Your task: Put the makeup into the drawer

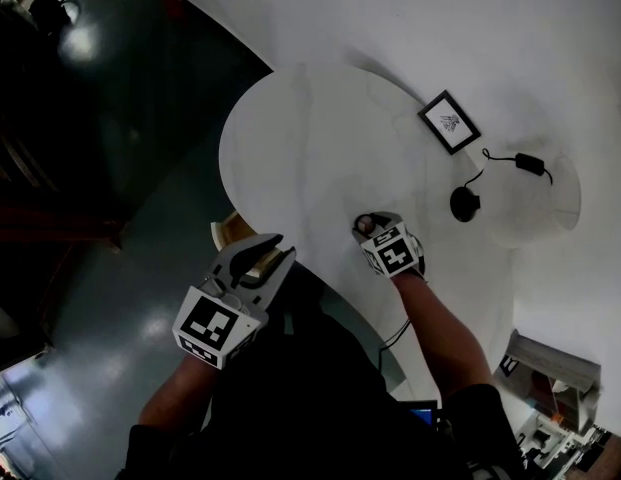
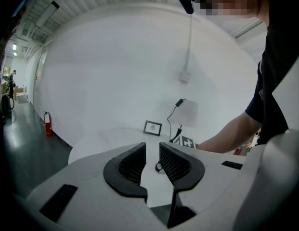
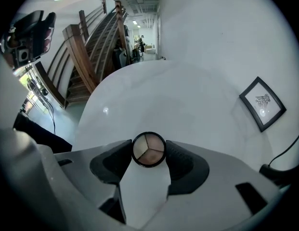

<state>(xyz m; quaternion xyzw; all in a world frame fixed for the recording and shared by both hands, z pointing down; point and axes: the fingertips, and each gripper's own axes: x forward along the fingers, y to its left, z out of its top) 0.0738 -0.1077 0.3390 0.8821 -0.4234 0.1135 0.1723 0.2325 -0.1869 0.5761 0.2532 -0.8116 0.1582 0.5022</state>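
Two tongs, right [image 3: 149, 147] clamping makeup [image 3: 148, 151]; left [image 2: 152, 152] open

Head camera: we look steeply down on the round table [image 1: 310, 148] from above. Left tool [image 1: 271, 245] camera faces nearly level across it; right tool [image 1: 366, 224] camera sits close, tilted down. All share the framed picture [image 1: 449, 121].

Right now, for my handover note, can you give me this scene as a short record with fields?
Surface: white round table
Makeup: round compact on the table, near the person
Right claw: shut on the compact, pads against both sides
Left claw: open, empty, by the table's near edge
Also there: picture frame at the far side
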